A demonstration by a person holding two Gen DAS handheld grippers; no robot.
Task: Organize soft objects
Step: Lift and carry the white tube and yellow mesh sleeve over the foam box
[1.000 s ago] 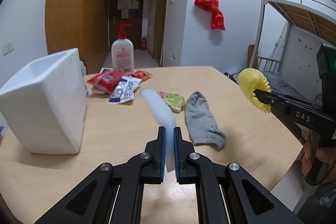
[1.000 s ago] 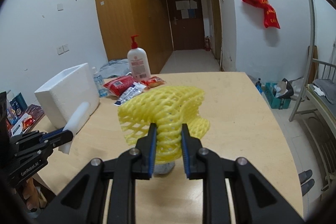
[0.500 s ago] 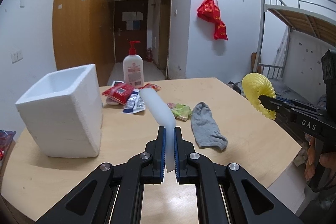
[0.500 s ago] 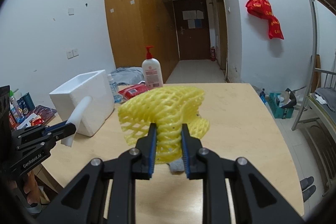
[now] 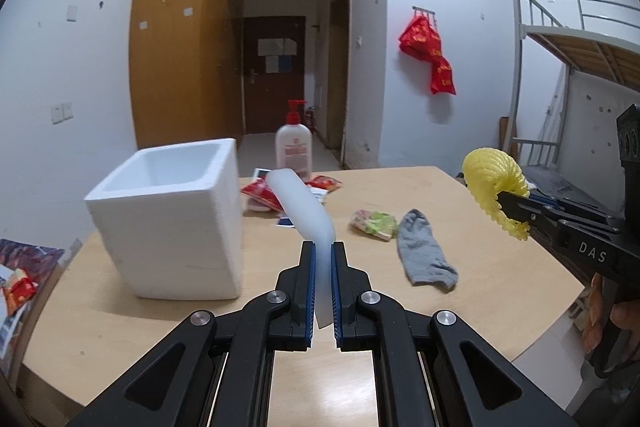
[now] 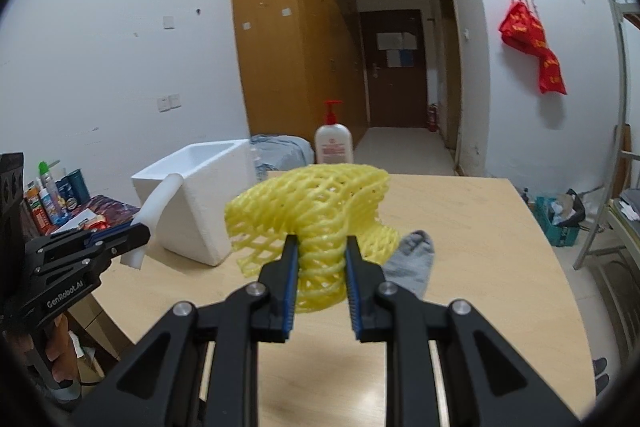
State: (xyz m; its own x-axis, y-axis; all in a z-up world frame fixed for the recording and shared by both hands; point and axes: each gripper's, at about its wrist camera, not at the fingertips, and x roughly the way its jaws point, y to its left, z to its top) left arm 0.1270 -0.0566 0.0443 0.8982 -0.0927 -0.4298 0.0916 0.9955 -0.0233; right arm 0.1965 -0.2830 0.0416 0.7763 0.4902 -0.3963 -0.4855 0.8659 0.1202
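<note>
A white foam strip (image 5: 302, 211) is clamped between the jaws of the left gripper (image 5: 323, 269) at lower centre of the left wrist view; its lower end is partly hidden by the blue pads. A yellow foam net (image 6: 316, 227) is pinched by the right gripper (image 6: 322, 281), and the gray sock (image 6: 412, 263) behind it is largely covered. The sock (image 5: 424, 255) is seen whole on the table (image 5: 460, 211) right of centre. The white foam box (image 5: 172, 219) stands at left; the packets (image 5: 260, 193) behind it are blurred and partly blocked.
</note>
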